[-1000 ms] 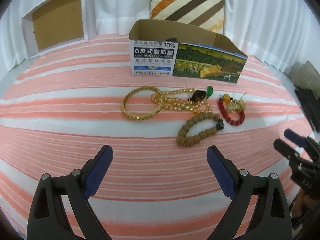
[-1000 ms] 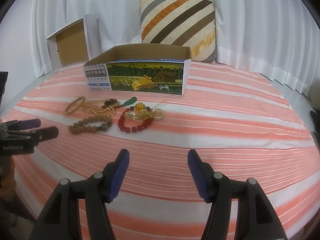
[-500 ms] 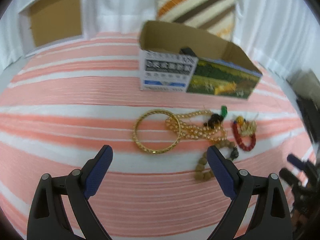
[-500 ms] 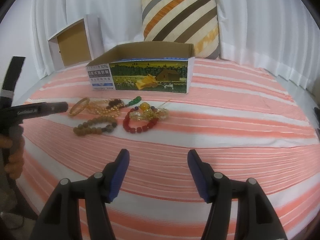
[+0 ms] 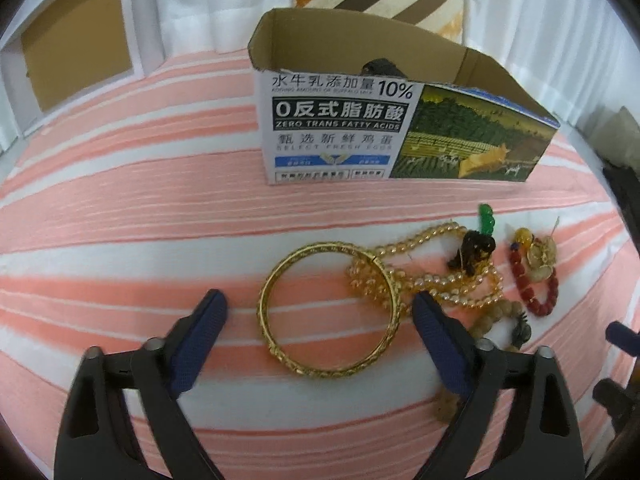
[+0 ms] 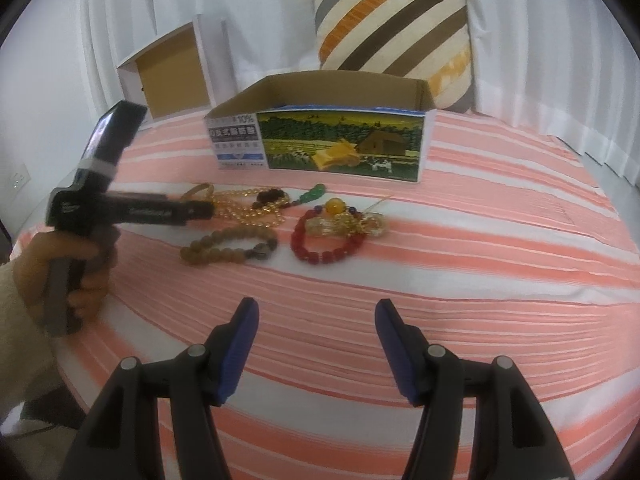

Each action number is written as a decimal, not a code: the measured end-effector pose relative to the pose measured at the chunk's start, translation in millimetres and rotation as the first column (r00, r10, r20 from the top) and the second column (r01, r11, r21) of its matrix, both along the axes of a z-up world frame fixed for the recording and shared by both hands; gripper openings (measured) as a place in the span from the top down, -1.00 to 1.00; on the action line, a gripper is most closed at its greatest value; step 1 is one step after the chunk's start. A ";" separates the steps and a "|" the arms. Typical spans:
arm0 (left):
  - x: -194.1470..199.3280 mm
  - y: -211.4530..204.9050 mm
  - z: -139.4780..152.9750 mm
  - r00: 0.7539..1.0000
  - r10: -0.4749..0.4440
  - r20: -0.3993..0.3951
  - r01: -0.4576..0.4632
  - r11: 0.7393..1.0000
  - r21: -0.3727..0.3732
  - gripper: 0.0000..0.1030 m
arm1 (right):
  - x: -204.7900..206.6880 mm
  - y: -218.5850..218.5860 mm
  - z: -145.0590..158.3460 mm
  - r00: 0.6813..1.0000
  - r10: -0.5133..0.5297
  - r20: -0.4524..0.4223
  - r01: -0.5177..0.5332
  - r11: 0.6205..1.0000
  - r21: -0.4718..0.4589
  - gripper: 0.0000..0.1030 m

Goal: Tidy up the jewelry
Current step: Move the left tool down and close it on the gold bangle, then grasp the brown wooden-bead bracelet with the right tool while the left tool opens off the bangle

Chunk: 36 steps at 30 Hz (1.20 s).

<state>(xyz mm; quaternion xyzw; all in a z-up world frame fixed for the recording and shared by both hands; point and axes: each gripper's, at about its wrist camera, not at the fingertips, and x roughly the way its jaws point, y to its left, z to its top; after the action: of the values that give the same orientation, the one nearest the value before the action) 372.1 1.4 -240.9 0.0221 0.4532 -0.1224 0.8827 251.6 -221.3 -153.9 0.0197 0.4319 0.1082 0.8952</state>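
Over the last second the left gripper (image 5: pixel 318 312) has closed in on the gold bangle (image 5: pixel 330 310), which now lies flat on the striped bed (image 5: pixel 120 216) between its wide-open, empty jaws, its far edge overlapping the yellow bead strand (image 5: pixel 428 276). That suggests the bangle is the first piece picked for the open cardboard box (image 5: pixel 340 132) just behind. The right gripper (image 6: pixel 316 336) hangs back low over bare bedding, jaws likewise apart and empty.

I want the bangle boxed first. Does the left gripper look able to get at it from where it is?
Probably yes. The left gripper is open with the gold bangle lying flat between its fingers; only the yellow bead strand overlapping the far side might snag.
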 end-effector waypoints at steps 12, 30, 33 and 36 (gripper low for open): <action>-42.3 34.2 6.4 0.993 0.105 0.047 -0.107 0.993 0.052 -0.36 | 52.9 29.6 -26.8 0.987 -0.009 -0.163 0.044 0.976 0.214 -0.20; -96.0 27.8 11.8 0.995 0.093 0.048 -0.094 0.995 0.027 -0.36 | 29.4 7.5 -26.8 0.982 -0.122 -0.147 0.121 0.993 -0.013 0.74; -100.3 10.5 8.6 0.998 0.049 0.050 -0.052 0.997 0.058 -0.36 | 9.3 -26.5 -24.0 0.977 -0.165 -0.135 0.162 0.986 -0.040 0.72; -100.4 -3.2 3.1 0.999 0.023 0.040 -0.027 0.995 0.097 -0.38 | -8.8 -51.2 -19.8 0.982 -0.153 -0.115 0.156 0.988 0.018 0.34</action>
<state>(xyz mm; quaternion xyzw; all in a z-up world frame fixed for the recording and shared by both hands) 271.7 -1.8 -237.8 0.0618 0.4417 -0.0887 0.8906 242.8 -272.5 -173.7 0.0712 0.4775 0.0430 0.8747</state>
